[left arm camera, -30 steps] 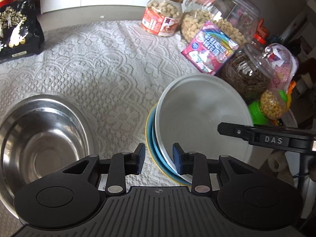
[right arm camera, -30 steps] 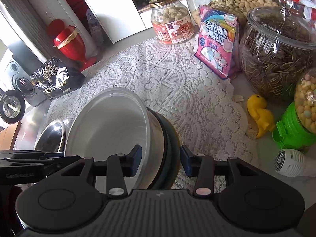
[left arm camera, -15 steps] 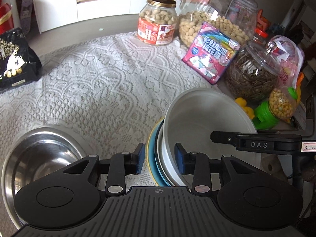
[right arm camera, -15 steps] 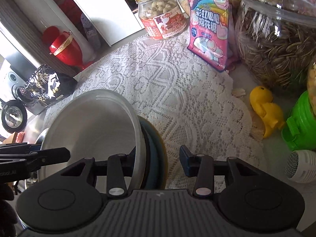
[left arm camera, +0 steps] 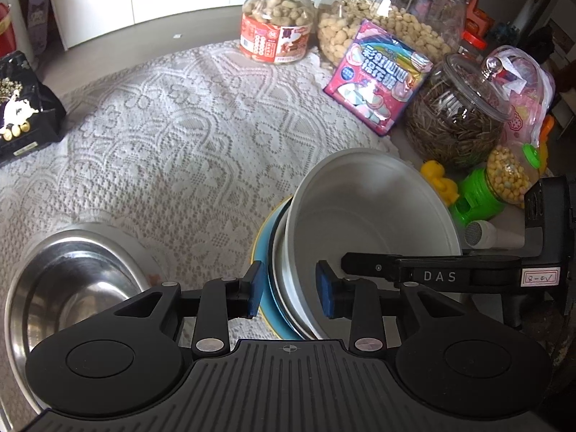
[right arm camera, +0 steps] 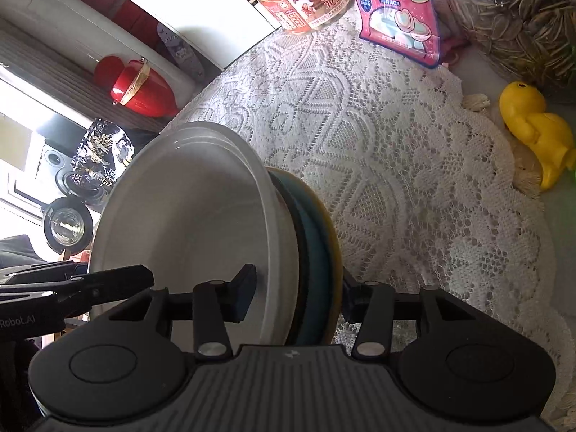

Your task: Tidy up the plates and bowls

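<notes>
A stack of dishes is held tilted above the lace tablecloth: a white bowl (left arm camera: 370,223) on top, then a blue plate (left arm camera: 268,298) and a yellow plate (right arm camera: 333,248) beneath. My left gripper (left arm camera: 289,293) is shut on the stack's near rim. My right gripper (right arm camera: 298,293) is shut on the opposite rim of the same stack (right arm camera: 187,216); its body also shows in the left wrist view (left arm camera: 450,273). A steel bowl (left arm camera: 68,288) sits on the cloth to the left.
Along the far and right side stand a peanut jar (left arm camera: 275,23), a big nut jar (left arm camera: 388,18), a marshmallow bag (left arm camera: 378,79), a seed jar (left arm camera: 457,115), a yellow duck (right arm camera: 536,133) and a green toy (left arm camera: 482,198). A black bag (left arm camera: 21,108) lies at far left.
Both grippers have lifted the stack and tilted it more upright, moving back from the jars. The steel bowl has slid lower left in the left wrist view.
</notes>
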The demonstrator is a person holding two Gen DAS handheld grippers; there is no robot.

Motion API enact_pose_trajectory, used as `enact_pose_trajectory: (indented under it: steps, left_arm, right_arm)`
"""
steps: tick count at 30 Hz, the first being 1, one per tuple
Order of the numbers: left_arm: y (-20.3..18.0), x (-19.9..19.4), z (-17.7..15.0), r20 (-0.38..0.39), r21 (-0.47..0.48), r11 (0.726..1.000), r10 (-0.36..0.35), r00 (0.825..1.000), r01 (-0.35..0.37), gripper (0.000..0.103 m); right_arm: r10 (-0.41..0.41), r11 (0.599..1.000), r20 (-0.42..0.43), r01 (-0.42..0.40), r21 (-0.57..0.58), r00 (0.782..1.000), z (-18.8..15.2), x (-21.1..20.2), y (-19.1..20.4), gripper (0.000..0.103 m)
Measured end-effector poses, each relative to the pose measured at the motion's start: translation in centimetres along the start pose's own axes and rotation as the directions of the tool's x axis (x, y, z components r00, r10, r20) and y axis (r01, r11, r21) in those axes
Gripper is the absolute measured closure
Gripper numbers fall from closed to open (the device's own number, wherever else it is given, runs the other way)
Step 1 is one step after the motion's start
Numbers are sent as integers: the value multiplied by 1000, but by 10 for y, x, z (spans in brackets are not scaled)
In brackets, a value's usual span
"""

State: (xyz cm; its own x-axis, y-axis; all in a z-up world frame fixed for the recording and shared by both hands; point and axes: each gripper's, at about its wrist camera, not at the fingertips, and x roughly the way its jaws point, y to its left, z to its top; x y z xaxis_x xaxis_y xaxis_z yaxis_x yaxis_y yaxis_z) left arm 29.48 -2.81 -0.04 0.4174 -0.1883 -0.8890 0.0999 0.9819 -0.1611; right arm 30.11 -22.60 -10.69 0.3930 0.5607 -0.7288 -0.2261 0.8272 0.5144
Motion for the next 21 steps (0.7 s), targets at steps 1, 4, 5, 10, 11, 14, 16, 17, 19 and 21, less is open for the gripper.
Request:
enact_pose_trajectory:
  steps: [1, 4, 5, 10, 11, 14, 16, 17, 19, 21]
  left_arm:
    - [0, 1, 1, -3, 4, 1000, 8, 1000, -8, 68]
    - [0, 6, 3, -21, 4, 1000, 29, 999, -29, 69]
    - [1, 7, 3, -27, 0, 1000, 31, 999, -31, 69]
    - [-4, 8, 2, -42, -2, 1000, 28, 999, -28, 69]
    - [-6, 8, 2, -44, 2, 1000, 32, 999, -31, 69]
    - [-10, 8, 3, -59, 16, 999, 51, 997, -50, 69]
    - [-10, 9, 4, -75, 16, 998, 63, 995, -62, 69]
    - [-10, 10, 5, -84, 14, 998, 69, 994, -68, 69]
    - [-9, 14, 6, -104, 10, 996, 85, 991, -84, 69]
    - [-8, 19, 8, -125, 4, 995, 95, 988, -95, 69]
  right_arm:
    - [15, 1000, 10, -15, -5, 1000, -1, -1, -3, 56]
    - [37, 999, 20, -37, -8, 999, -1, -1, -6, 56]
    - [38, 999, 23, -38, -8, 999, -1, -1, -6, 56]
    - [52, 999, 20, -53, 8, 998, -2, -2, -8, 56]
    - [56, 998, 18, -56, 13, 998, -2, -1, -9, 56]
    - [61, 998, 16, -61, 22, 998, -3, -1, -10, 56]
    - [64, 998, 15, -64, 26, 998, -3, -1, -11, 56]
    - [65, 997, 15, -66, 28, 998, -3, -1, -11, 56]
    - [70, 997, 12, -70, 34, 997, -3, 0, -12, 56]
    - [75, 996, 9, -75, 40, 997, -3, -1, -13, 56]
